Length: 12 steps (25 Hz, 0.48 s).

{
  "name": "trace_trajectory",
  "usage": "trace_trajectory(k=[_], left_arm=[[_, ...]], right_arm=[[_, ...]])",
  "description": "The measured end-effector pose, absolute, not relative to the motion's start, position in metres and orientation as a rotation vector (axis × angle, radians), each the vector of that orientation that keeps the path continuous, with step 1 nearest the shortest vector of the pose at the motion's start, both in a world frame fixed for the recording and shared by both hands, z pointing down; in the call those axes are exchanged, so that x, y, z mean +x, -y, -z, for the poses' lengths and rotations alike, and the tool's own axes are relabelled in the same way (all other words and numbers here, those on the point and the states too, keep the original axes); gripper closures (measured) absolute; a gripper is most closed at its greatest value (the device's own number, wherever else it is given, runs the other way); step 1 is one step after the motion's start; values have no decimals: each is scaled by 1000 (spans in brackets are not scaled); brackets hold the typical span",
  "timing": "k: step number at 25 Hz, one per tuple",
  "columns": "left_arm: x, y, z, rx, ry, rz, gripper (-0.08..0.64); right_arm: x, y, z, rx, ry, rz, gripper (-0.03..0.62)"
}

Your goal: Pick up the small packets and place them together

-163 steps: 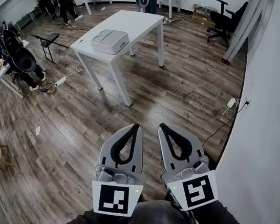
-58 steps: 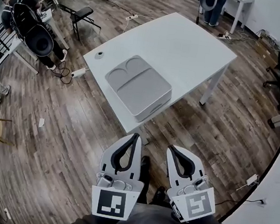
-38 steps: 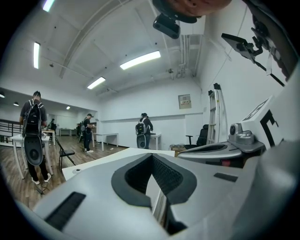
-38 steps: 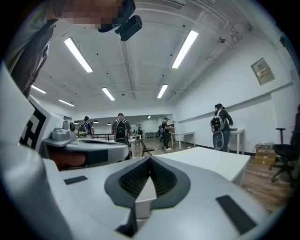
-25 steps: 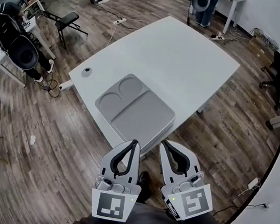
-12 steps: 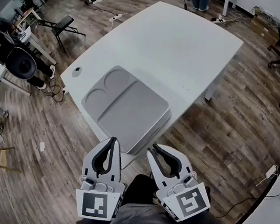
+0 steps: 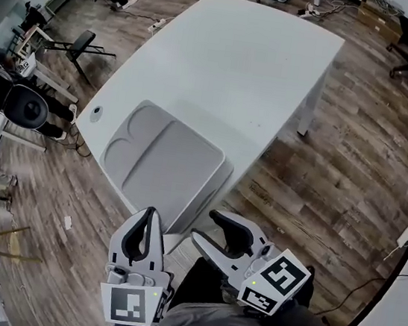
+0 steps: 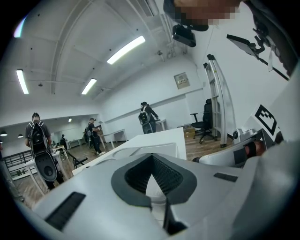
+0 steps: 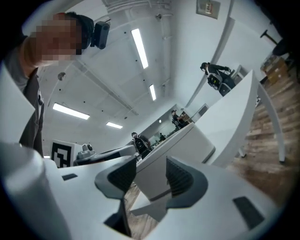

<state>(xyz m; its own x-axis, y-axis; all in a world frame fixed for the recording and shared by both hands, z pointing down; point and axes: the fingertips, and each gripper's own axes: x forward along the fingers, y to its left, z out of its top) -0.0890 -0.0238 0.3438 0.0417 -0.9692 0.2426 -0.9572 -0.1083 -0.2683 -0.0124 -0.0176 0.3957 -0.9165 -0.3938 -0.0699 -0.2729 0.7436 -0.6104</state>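
Now both tools are low in the head view, in front of the near corner of the white table (image 7: pixel 254 75), over the wooden floor (image 7: pixel 336 185).

The left gripper (image 7: pixel 149 213) has its jaws pressed together. In the left gripper view (image 8: pixel 152 156) the two dark pads meet at the tips and nothing is pinched between them. Its marker cube (image 7: pixel 130 305) is close to my body at the bottom edge.

The right gripper (image 7: pixel 204 226) has its jaws spread, and they have just been opening. In the right gripper view (image 9: pixel 150 176) the ribbed pads (image 9: pixel 180 177) stand apart with no thing between them. Through the gap I see only a corner of the grey case (image 9: pixel 183 145), which is farther away and not touched. The right tool is rolled to one side, so its marker cube (image 7: pixel 274 280) sits tilted.

The grey case (image 7: pixel 163 156) lies on the table near the corner closest to me, and one corner of it is just beyond the tip of the left gripper. Its top has two round hollows on the left part and one large flat hollow. A small dark round thing (image 7: pixel 97 111) sits on the table just beside the case, at the left edge.

The small packets I cannot find in any view, so I cannot tell where they are.

Behind the table, people stand and sit in the room, and a black chair (image 7: pixel 81 43) is on the floor at the left.
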Motion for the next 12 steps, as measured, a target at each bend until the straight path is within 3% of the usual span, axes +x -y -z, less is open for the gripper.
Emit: trace_trajectory(k=[12], left_arm=[[-93,41,-358,-2278,-2071,605,560]], right_arm=[[-29,38,-420,-357,-2631,1141,359]])
